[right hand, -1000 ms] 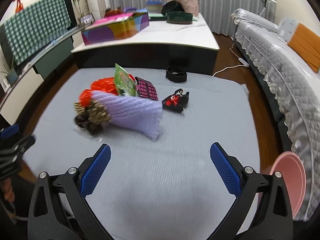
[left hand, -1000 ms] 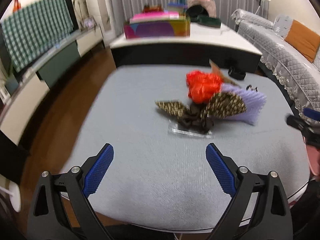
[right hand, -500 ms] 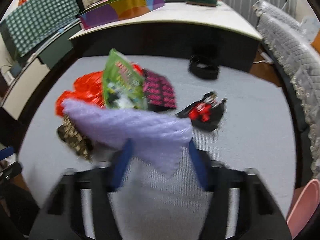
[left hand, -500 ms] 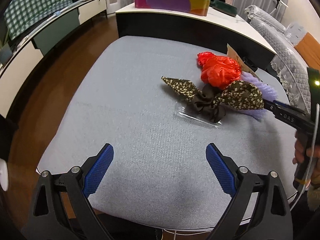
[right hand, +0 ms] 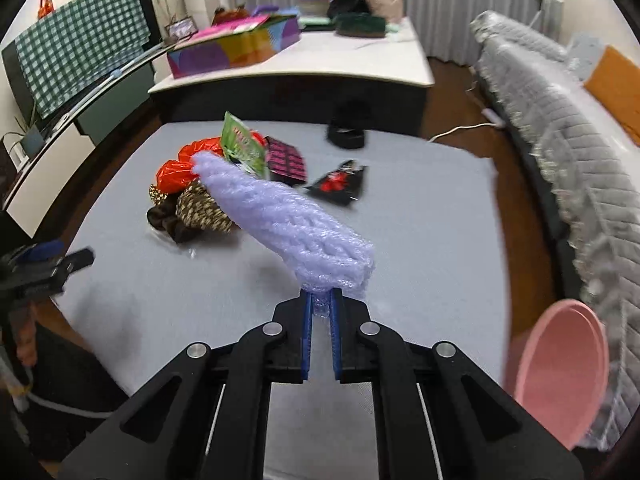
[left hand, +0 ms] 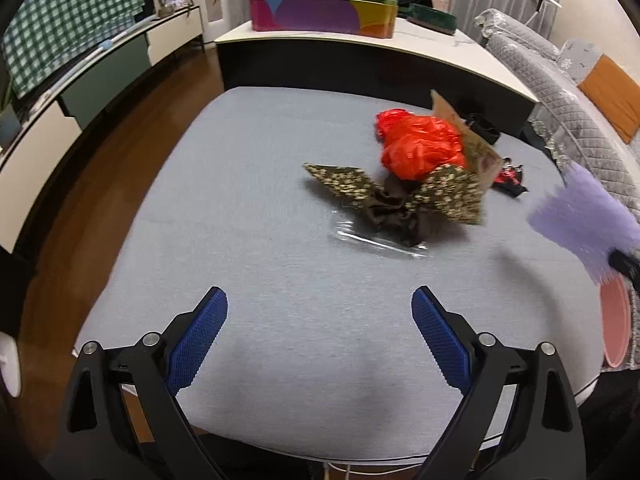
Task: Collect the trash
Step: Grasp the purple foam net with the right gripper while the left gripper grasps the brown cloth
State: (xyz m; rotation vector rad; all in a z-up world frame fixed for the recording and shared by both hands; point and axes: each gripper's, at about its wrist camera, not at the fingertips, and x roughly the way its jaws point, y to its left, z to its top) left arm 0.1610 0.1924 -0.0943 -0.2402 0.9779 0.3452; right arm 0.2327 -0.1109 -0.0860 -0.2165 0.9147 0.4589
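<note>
Grey fabric-covered counter (right hand: 420, 216) in living room, quilted grey sofa (right hand: 568, 128) alongside. Round pink plastic basin (right hand: 560, 368) beside counter, contents unseen. Right gripper (right hand: 321, 320) closing, clamped on lilac foam net sleeve (right hand: 288, 216), lifted above counter. Left gripper (left hand: 320, 340) spread apart, empty.

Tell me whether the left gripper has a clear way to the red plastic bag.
Probably not a clear one. The left gripper is open and holds nothing, with bare table ahead, but the floral bow lies right in front of the red plastic bag, so it would have to reach over or around it.
</note>
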